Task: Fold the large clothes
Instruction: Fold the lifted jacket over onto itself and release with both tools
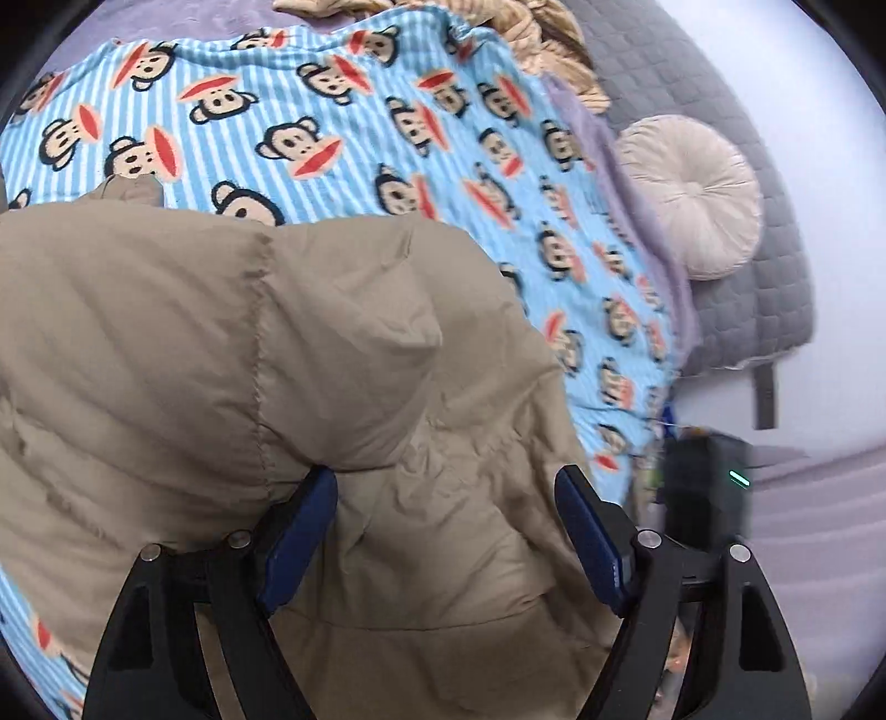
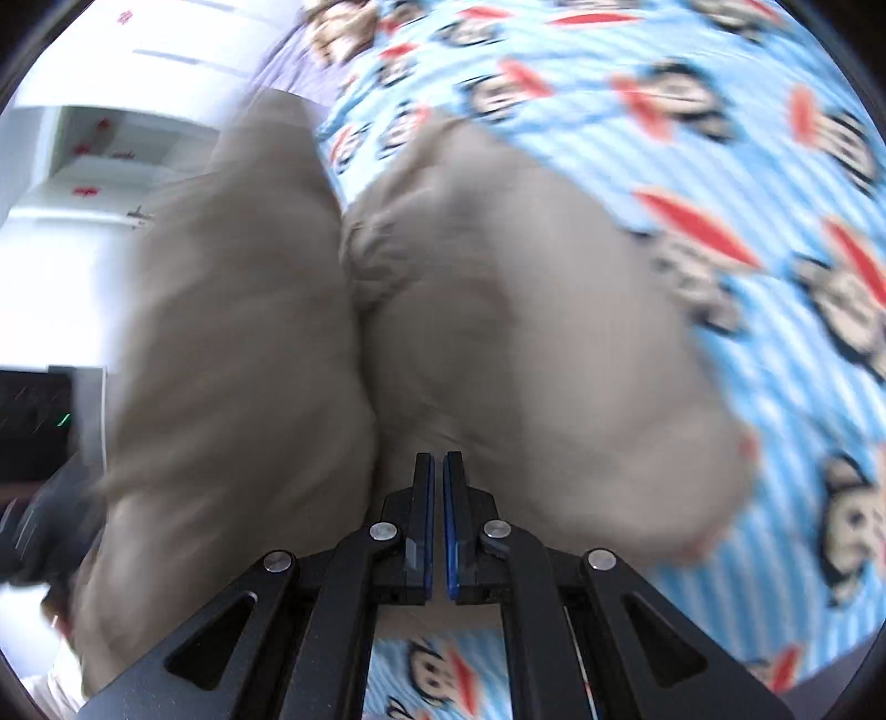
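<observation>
A puffy tan jacket (image 1: pixel 249 354) lies bunched on a bed covered by a blue striped blanket with monkey faces (image 1: pixel 343 127). My left gripper (image 1: pixel 446 487) hovers over the jacket's right side, open, its blue pads (image 1: pixel 302 531) wide apart with only loose cloth below them. In the right wrist view the same jacket (image 2: pixel 498 288) fills the middle, blurred, in two bulging lobes. My right gripper (image 2: pixel 438 459) is shut, its tips at the jacket's near edge. No cloth shows in the thin slit between its pads.
A round cream cushion (image 1: pixel 692 194) leans on the grey quilted headboard (image 1: pixel 775 266) at the right. A tan knitted throw (image 1: pixel 531 39) lies at the bed's far end. A dark box with a green light (image 1: pixel 706 487) stands beside the bed. White cabinets (image 2: pixel 99 160) are on the left.
</observation>
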Tool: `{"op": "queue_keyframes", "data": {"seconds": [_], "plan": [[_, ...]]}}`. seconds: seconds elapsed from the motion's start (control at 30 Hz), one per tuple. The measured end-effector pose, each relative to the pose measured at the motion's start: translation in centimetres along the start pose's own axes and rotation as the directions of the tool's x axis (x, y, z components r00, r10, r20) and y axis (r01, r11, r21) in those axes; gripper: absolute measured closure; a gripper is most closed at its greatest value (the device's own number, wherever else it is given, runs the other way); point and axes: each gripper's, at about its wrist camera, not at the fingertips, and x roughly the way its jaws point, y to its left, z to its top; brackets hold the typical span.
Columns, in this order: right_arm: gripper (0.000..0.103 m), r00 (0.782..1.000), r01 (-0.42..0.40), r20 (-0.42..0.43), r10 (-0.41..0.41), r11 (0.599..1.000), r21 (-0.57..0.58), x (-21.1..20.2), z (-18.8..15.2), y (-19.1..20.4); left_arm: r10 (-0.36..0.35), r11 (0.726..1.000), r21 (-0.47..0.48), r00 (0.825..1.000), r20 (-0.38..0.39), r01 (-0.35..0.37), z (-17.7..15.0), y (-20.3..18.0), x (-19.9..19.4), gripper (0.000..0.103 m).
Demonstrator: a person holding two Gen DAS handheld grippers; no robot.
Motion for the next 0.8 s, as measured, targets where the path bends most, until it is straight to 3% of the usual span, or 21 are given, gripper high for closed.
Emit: {"op": "queue_keyframes", "data": {"seconds": [0.07, 0.13, 0.17, 0.2, 0.23, 0.37, 0.43, 0.5, 0.53, 0.57, 0.6, 0.67, 0.7, 0.73, 0.77, 0.8], "plan": [[0.099, 1.000, 0.020, 0.010, -0.021, 1.000, 0.018, -1.5, -0.9, -1.2, 0.055, 0.998, 0.039, 0.998, 0.007, -0.056, 1.5, -0.8, 2.5, 0.022], [0.090, 1.000, 0.021, 0.020, -0.022, 0.999, 0.024, -3.2, -1.9, -1.9, 0.115, 0.989, 0.094, 0.993, 0.015, -0.116, 1.9, -2.0, 3.9, 0.022], [0.065, 1.000, 0.010, 0.028, -0.010, 1.000, 0.024, -3.9, -2.5, -2.2, 0.135, 0.984, 0.113, 0.991, 0.018, -0.137, 2.1, -2.0, 4.4, 0.022], [0.031, 0.999, -0.012, 0.040, 0.011, 1.000, 0.022, -4.5, -3.0, -2.0, 0.153, 0.980, 0.130, 0.988, 0.021, -0.154, 2.4, -1.7, 4.9, 0.022], [0.023, 0.998, -0.039, 0.059, 0.038, 0.999, 0.020, -5.5, -3.6, -2.0, 0.167, 0.975, 0.143, 0.986, 0.022, -0.168, 2.5, -1.8, 5.1, 0.022], [0.022, 0.982, -0.179, 0.066, 0.179, 0.984, -0.008, -8.2, -5.2, -2.3, 0.210, 0.964, 0.160, 0.977, 0.036, -0.213, 2.1, -2.1, 5.9, 0.022], [0.022, 0.969, -0.243, 0.045, 0.243, 0.970, -0.012, -8.3, -5.0, -2.0, 0.233, 0.955, 0.169, 0.969, 0.078, -0.243, 1.9, -2.8, 4.6, 0.022], [0.022, 0.980, -0.199, 0.023, 0.200, 0.979, -0.034, -6.5, -4.1, -0.8, 0.254, 0.943, 0.174, 0.952, 0.173, -0.283, 1.6, -3.2, 2.0, 0.022], [0.025, 0.991, -0.135, 0.019, 0.136, 0.990, -0.041, -5.6, -3.6, -0.4, 0.291, 0.926, 0.171, 0.925, 0.243, -0.337, 1.3, -3.1, 0.2, 0.022], [0.050, 0.996, -0.081, 0.028, 0.082, 0.996, -0.046, -4.9, -3.0, 0.1, 0.334, 0.906, 0.158, 0.893, 0.302, -0.392, 1.1, -2.9, -1.3, 0.022], [0.088, 0.998, -0.046, 0.045, 0.048, 0.997, -0.058, -4.4, -2.6, 0.6, 0.384, 0.881, 0.132, 0.850, 0.361, -0.454, 0.8, -2.3, -2.9, 0.022], [0.088, 0.997, 0.018, 0.079, -0.010, 0.995, -0.100, -4.0, -2.2, 1.8, 0.515, 0.812, 0.029, 0.738, 0.437, -0.583, 0.6, 0.1, -5.3, 0.022], [0.089, 0.994, 0.051, 0.105, -0.036, 0.988, -0.144, -4.4, -2.2, 2.4, 0.566, 0.782, -0.021, 0.696, 0.441, -0.623, 0.7, 1.8, -5.9, 0.022], [0.089, 0.989, 0.098, 0.126, -0.075, 0.977, -0.189, -4.6, -2.4, 2.9, 0.610, 0.760, -0.068, 0.674, 0.418, -0.646, 1.0, 3.8, -6.0, 0.022], [0.090, 0.986, 0.129, 0.136, -0.101, 0.968, -0.213, -4.7, -2.6, 3.0, 0.624, 0.759, -0.096, 0.678, 0.390, -0.643, 1.3, 5.3, -5.8, 0.022], [0.090, 0.983, 0.149, 0.139, -0.121, 0.963, -0.222, -4.5, -2.6, 2.8, 0.626, 0.768, -0.127, 0.694, 0.356, -0.628, 1.7, 6.6, -5.5, 0.022]]}}
